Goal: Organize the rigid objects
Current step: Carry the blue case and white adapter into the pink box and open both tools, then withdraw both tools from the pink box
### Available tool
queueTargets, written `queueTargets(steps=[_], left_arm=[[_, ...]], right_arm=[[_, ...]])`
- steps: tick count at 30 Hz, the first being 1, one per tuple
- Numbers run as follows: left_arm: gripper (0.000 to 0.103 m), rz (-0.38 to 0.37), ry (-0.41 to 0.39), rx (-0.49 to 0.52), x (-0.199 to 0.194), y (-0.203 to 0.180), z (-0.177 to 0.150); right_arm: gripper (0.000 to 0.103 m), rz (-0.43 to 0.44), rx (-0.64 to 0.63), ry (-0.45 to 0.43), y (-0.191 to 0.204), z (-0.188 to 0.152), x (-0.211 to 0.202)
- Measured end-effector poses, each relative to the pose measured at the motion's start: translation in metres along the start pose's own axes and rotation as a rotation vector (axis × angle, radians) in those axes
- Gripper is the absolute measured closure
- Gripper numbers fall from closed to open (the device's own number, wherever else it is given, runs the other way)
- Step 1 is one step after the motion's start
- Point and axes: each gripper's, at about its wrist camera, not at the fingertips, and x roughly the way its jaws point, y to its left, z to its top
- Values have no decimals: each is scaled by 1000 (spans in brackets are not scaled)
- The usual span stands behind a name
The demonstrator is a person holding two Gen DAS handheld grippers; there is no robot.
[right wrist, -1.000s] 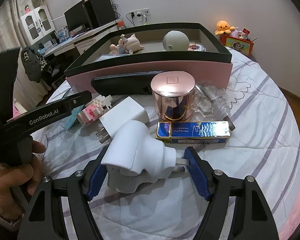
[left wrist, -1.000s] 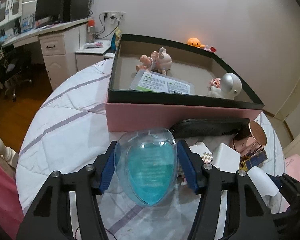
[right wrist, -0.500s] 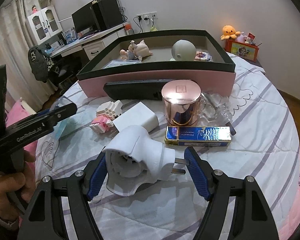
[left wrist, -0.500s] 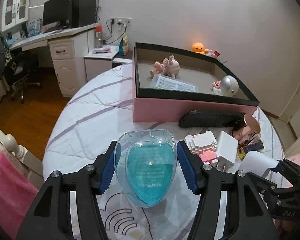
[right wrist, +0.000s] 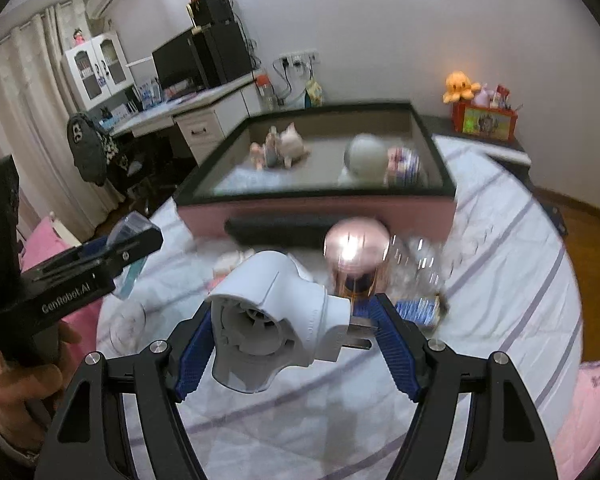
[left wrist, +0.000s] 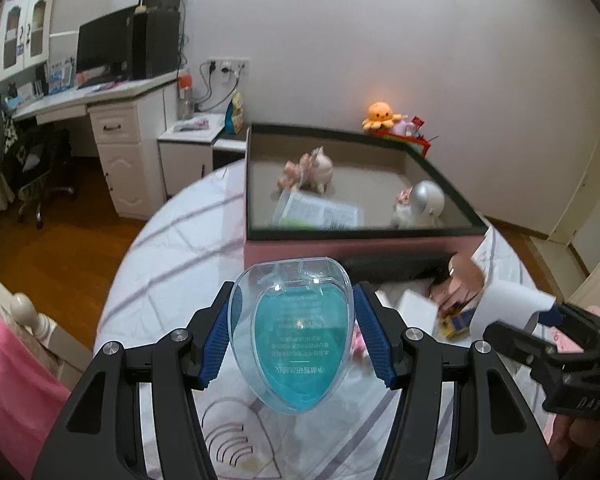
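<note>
Left wrist view: the left gripper (left wrist: 292, 340) pinches a clear blue heart-shaped case (left wrist: 294, 336) between its blue pads, and the case now hangs clear of the quilted bedspread (left wrist: 172, 264), short of the near wall of the pink box (left wrist: 340, 246). A second ago it sat low against the cloth with that wall filling the view; now the box floor is visible from above, so the hand has risen.

Right wrist view: the right gripper (right wrist: 296, 340) clamps a white plug adapter (right wrist: 272, 320), one pad on the body, the other against the prong end. It too has lifted off the bedspread, on the near side of the box, above the items left there: a rose-gold cup (right wrist: 356, 256), a blue packet (right wrist: 418, 310) and a black case (right wrist: 284, 228) lying along the box wall.

Inside the box lie a pig figurine (left wrist: 312, 168), a labelled packet (left wrist: 320, 212) and a silver ball (left wrist: 430, 198).

Finding: both grips have held unchanged through the lift. Judgement: pick-up is complete for both items; carrying over the box rim and release remain. The rim is the likely snag.
</note>
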Motion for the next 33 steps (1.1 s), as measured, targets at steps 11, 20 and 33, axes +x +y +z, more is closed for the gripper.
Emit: queueTargets(steps=[11,20,33], left_arm=[[43,-18,-97,54,16,-14,79],[43,-28,-16,56,100,-21,120],[6,39,87,80,159,-26,118]], right_arm=[[28,-40,-57,-130,-19,92,4],[28,-54,-34,-48,-47,139,78],[21,-73,-18,39,-69,147,126]])
